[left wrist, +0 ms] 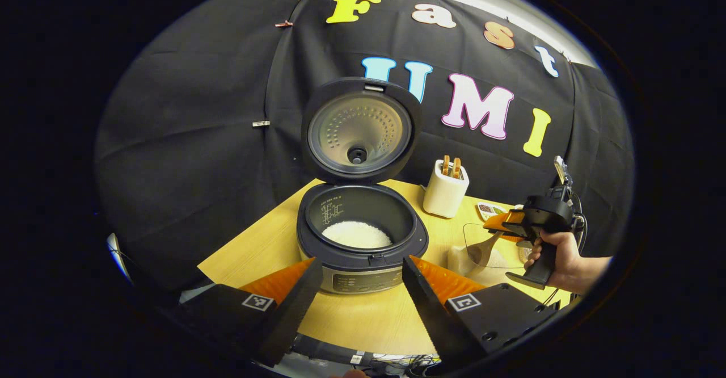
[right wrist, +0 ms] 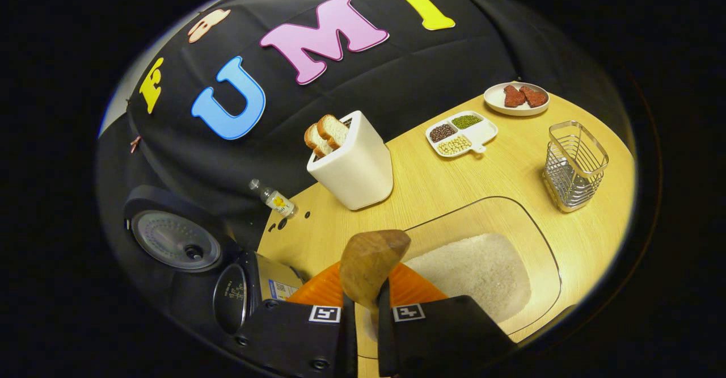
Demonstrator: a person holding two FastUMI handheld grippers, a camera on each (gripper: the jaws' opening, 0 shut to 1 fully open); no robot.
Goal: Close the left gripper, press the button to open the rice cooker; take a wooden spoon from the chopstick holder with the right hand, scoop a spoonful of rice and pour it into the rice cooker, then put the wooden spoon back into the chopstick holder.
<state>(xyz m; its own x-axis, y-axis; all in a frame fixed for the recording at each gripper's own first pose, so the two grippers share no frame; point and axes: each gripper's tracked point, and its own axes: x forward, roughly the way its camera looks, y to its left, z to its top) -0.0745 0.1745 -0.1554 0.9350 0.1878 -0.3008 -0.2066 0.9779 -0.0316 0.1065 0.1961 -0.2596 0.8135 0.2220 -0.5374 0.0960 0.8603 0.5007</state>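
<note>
Holding my left gripper (left wrist: 357, 287) wide apart in front of the rice cooker (left wrist: 363, 236), I am seeing its lid (left wrist: 360, 129) standing upright and open, with white rice (left wrist: 357, 234) lying in the dark inner pot. Markings are printed on the pot wall and on the front panel, but they are too small for me to read. My right gripper (right wrist: 367, 310) is pinching narrow on the handle of the wooden spoon (right wrist: 371, 261), whose bowl is hanging just above the clear tray of rice (right wrist: 471, 273) on the tabletop (right wrist: 510, 179). Beyond the tray I am seeing the wire chopstick holder (right wrist: 574, 165) standing upright, a white toaster (right wrist: 354, 168) with bread slices in it, a divided dish of beans (right wrist: 460, 133) and a small plate of red pieces (right wrist: 516, 99). A little bottle (right wrist: 274, 198) with a label I cannot read is lying beside the toaster.
</note>
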